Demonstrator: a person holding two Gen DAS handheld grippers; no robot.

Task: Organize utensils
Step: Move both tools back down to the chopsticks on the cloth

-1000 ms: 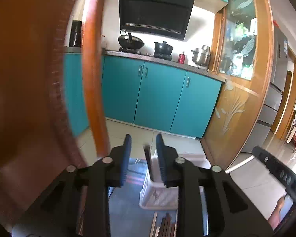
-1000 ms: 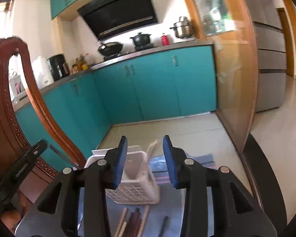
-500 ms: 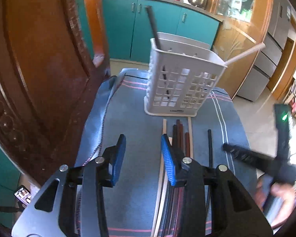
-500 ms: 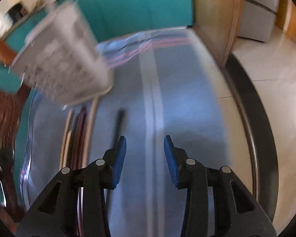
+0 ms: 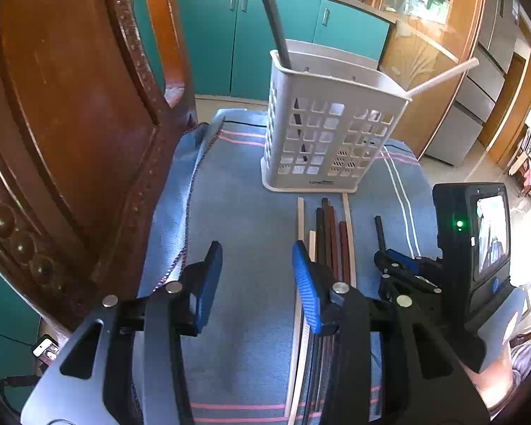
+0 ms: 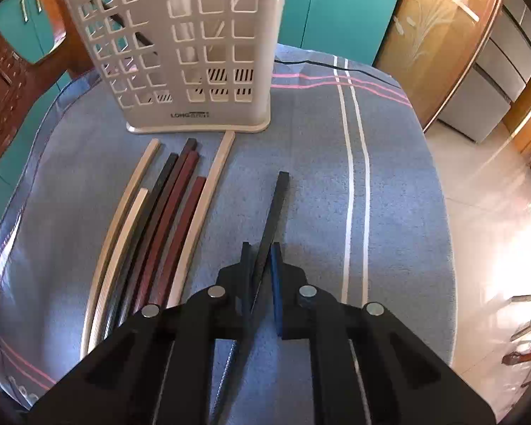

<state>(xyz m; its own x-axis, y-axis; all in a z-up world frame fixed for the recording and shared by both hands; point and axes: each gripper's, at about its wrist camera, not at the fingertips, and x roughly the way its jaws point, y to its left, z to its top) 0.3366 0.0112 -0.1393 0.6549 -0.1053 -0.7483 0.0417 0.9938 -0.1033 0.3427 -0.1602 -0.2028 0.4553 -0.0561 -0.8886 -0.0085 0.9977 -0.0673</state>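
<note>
Shadow under the right gripper (image 6: 259,248) hides the black chopstick (image 6: 276,205)'s near end; we see its jaws, just closing, pinching it. Left gripper (image 5: 256,265) gapes empty beside the chopsticks (image 5: 331,233).

Tabletop covered by blue striped cloth (image 6: 389,177). White slotted utensil basket (image 6: 194,53) stands upright on it; just in front, row of beige, dark and reddish chopsticks (image 6: 159,219); lone black chopstick (image 6: 277,198) beside them.

Chopsticks (image 6: 166,233) near ends hidden under gripper body, basket (image 6: 180,46) top cropped, basket's contents unclear behind lattice
</note>
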